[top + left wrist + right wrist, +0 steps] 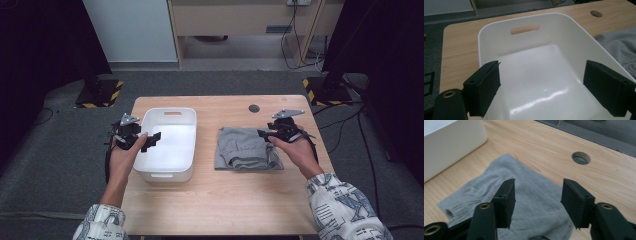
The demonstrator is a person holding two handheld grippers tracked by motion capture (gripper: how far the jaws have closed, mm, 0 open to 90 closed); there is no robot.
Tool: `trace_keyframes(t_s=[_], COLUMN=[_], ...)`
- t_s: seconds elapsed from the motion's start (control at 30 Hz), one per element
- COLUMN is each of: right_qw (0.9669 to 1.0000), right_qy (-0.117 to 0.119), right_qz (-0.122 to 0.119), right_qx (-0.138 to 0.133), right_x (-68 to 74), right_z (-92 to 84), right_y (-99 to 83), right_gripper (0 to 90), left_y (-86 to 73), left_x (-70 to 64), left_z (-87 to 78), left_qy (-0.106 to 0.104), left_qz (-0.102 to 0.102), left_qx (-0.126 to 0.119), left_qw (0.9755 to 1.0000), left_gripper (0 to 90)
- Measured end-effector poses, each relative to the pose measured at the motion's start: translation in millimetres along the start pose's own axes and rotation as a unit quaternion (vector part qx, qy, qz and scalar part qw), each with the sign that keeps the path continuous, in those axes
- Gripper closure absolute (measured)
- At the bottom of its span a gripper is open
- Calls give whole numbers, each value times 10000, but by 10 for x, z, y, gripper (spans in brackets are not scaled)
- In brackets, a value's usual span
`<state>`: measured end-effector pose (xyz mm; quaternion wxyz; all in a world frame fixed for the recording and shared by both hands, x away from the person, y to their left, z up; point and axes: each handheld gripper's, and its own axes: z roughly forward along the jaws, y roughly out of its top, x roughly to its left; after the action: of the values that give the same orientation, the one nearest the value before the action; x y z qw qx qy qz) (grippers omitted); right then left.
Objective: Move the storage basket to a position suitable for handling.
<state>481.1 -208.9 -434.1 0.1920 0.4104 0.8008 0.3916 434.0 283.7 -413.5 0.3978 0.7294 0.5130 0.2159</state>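
Just below and ahead of the right gripper (537,203) lies the cloth (524,202), a folded grey garment flat on the table (235,200), and this is the relation the next move seems to turn on. Its jaws stand apart with nothing between them, hanging over the cloth's right edge without touching it. From the high view the cloth (245,148) stretches away from this gripper (272,132) toward the bin (172,172), its longer side running roughly across the table, so the fold nearest the jaws is the one to take. Well apart on the other side, the left gripper (145,141) hovers over the bin's near-left rim, jaws wide and empty, looking down into the bare white bin (574,37). The right hand (295,150) is plainly the nearer to the cloth; the bin lies beyond it from that hand
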Motion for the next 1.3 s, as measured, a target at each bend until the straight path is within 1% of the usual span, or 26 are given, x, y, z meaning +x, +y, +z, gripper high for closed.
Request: trace_keyframes(t_s=[0.03, 0.07, 0.1, 0.2, 0.27, 0.3, 0.33, 0.37, 0.43, 0.6, 0.67, 0.7, 0.8, 0.83, 0.9, 0.97, 1.0, 1.1, 1.17, 1.23, 1.27, 1.3], right_qw=[10000, 10000, 9999, 9997, 9996, 9996, 9995, 9995, 9993, 9992, 9988, 9987, 9978, 9978, 9972, 9968, 9962, 9963, 9960, 9951, 9946, 9946], right_qy=[-62, -62, -124, -196, -238, -245, -268, -268, -253, -283, -297, -305, -391, -391, -436, -476, -487, -444, -506, -589, -604, -604], right_qz=[22, 22, 58, 116, 118, 103, 133, 133, 265, 278, 388, 393, 496, 496, 567, 585, 647, 687, 677, 723, 734, 734], right_qx=[26, 26, 10, 15, 48, 56, 59, 59, 48, 76, 89, 93, 182, 182, 216, 270, 324, 281, 299, 320, 408, 408], right_x=[-30, -30, -103, -144, -196, -216, -262, -262, -314, -338, -365, -375, -433, -433, -470, -503, -536, -556, -560, -568, -568, -568], right_z=[1, 1, 17, 42, 103, 127, 189, 189, 264, 294, 319, 333, 428, 428, 477, 518, 555, 581, 607, 634, 662, 662], right_y=[-11, -11, -25, -22, 3, 15, 41, 41, 42, 10, -11, -23, -93, -93, -133, -175, -212, -234, -247, -264, -285, -285], right_gripper=[490, 490, 521, 542, 575, 583, 595, 595, 610, 609, 609, 609, 608, 608, 607, 607, 604, 594, 587, 582, 580, 580], left_y=[0, 3, 12, 24, 32, 33, 29, 29, 28, 61, 79, 89, 104, 108, 119, 136, 146, 178, 206, 230, 245, 262], left_x=[0, -7, -34, -53, -61, -64, -76, -76, -97, -189, -231, -251, -311, -333, -386, -445, -475, -555, -608, -647, -672, -699], left_z=[0, 2, 6, 3, -3, -1, 6, 6, 10, 6, 5, 6, 40, 55, 82, 104, 113, 141, 164, 191, 205, 218], left_qy=[0, -22, -43, -62, -75, -80, -68, -68, -77, -79, -108, -114, -171, -186, -239, -306, -322, -378, -420, -450, -460, -479], left_qz=[0, 1, 41, 88, 64, 52, 48, 48, 64, 143, 190, 227, 267, 287, 322, 365, 391, 449, 480, 476, 471, 482], left_qx=[0, 2, -23, -29, -87, -87, -60, -60, -44, -58, -74, -54, -36, -15, 5, 1, 5, 14, 16, 4, 2, -7], left_qw=[10000, 10000, 10000, 9999, 9999, 9999, 9999, 9999, 9999, 9999, 9997, 9997, 9995, 9994, 9992, 9989, 9987, 9983, 9980, 9979, 9978, 9977], left_gripper=[131, 131, 130, 131, 130, 130, 130, 130, 130, 133, 134, 133, 133, 133, 133, 133, 132, 132, 132, 132, 132, 132])
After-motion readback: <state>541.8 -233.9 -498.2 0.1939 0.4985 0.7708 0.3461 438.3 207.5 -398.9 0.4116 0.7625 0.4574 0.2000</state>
